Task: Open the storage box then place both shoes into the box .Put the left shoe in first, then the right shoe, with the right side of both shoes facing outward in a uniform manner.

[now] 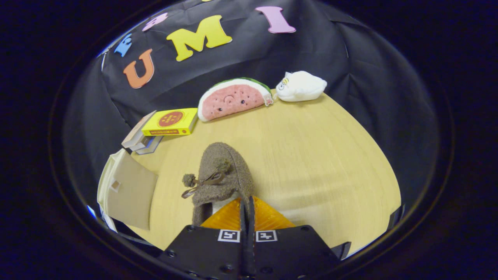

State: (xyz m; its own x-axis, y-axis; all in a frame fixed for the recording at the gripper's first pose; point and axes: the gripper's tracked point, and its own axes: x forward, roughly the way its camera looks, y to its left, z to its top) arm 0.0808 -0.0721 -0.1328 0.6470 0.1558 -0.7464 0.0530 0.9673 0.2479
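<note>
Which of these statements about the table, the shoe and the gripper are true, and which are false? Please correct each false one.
1. The gripper is wide open above the shoe. False: its fingers are closed together on the edge of the brown shoe's opening.
2. The brown shoe has a small bow with pompoms on top. True.
3. The watermelon plush lies at the far side of the table, beyond the shoe. True.
4. The yellow book lies inside the storage box. False: it rests on a stack of books, beyond the storage box.
5. The white plush lies beside the watermelon plush. True.
</note>
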